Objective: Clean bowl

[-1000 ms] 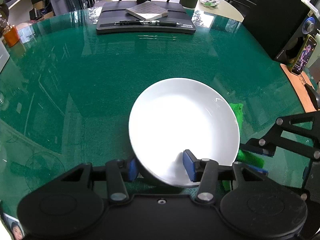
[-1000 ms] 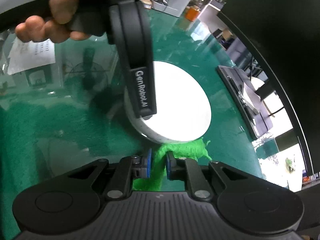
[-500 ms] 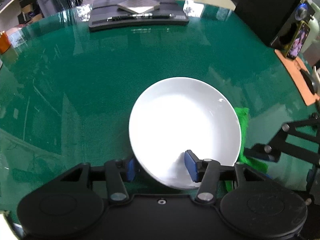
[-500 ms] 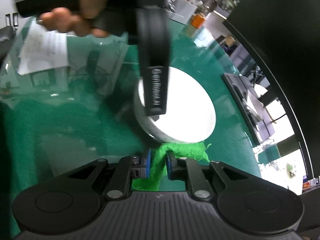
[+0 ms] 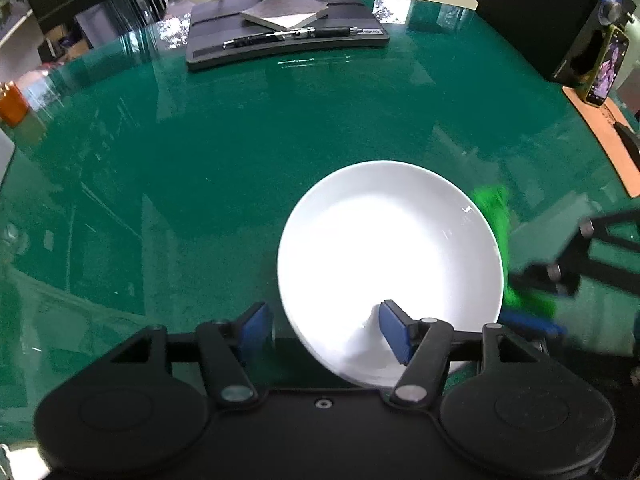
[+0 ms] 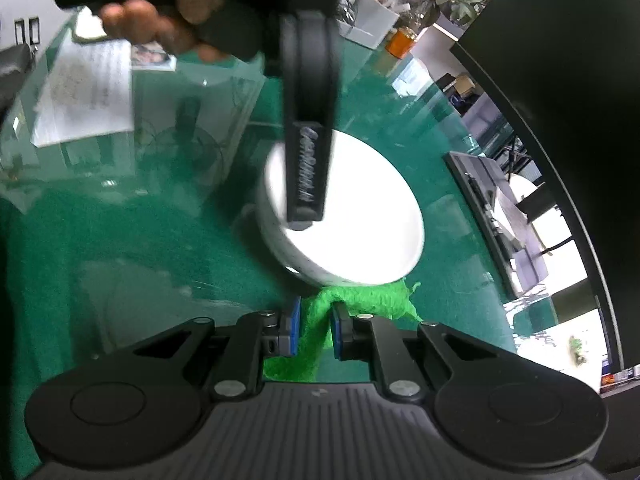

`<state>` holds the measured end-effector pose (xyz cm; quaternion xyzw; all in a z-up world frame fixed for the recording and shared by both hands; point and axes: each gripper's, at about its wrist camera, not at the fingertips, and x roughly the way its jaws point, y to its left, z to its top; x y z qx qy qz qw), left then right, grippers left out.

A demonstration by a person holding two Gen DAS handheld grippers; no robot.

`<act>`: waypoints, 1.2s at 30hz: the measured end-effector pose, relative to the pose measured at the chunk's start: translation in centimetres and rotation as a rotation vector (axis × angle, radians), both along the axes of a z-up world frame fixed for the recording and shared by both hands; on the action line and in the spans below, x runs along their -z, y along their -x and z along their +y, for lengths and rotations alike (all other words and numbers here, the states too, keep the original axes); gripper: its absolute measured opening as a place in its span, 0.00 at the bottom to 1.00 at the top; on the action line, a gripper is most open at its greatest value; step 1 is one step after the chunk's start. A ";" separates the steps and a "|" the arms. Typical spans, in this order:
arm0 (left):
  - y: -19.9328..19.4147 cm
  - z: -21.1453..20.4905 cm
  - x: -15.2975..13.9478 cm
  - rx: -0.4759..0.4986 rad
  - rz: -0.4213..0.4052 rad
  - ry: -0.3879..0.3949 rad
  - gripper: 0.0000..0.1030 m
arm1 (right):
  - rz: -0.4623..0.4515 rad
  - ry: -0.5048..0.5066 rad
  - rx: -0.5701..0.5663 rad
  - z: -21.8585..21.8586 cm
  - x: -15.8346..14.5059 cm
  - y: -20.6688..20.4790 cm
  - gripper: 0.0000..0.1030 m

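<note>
A: White china: the bowl (image 5: pixel 390 256) sits on the green desk (image 5: pixel 200 168). Why does the left gripper (image 5: pixel 326 330) straddle its near rim?

B: To steady it, I think; its jaws have just been opening and no longer pinch it.

A: And the right gripper (image 6: pixel 315 330)?

B: Clamped narrow on the green cloth (image 6: pixel 360 300) just beside the bowl, ready for wiping.

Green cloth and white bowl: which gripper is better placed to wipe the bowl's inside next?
Right. The right gripper is shut on the green fuzzy cloth just beside the white ceramic bowl. The left gripper, jaws just opening, only straddles the bowl's near rim and holds no cloth.
</note>
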<state>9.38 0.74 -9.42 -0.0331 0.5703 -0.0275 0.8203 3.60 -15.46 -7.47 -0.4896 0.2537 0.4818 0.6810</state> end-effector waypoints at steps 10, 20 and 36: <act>0.3 0.0 0.2 0.026 0.008 0.006 0.68 | -0.021 0.063 -0.147 -0.3 0.4 0.7 0.14; 0.2 0.1 0.3 0.038 0.007 0.011 0.68 | -0.094 0.081 -0.138 0.7 0.6 -1.0 0.16; -0.2 2.2 0.2 -0.130 0.022 0.003 0.69 | -0.138 0.090 -0.211 1.5 1.1 -2.7 0.15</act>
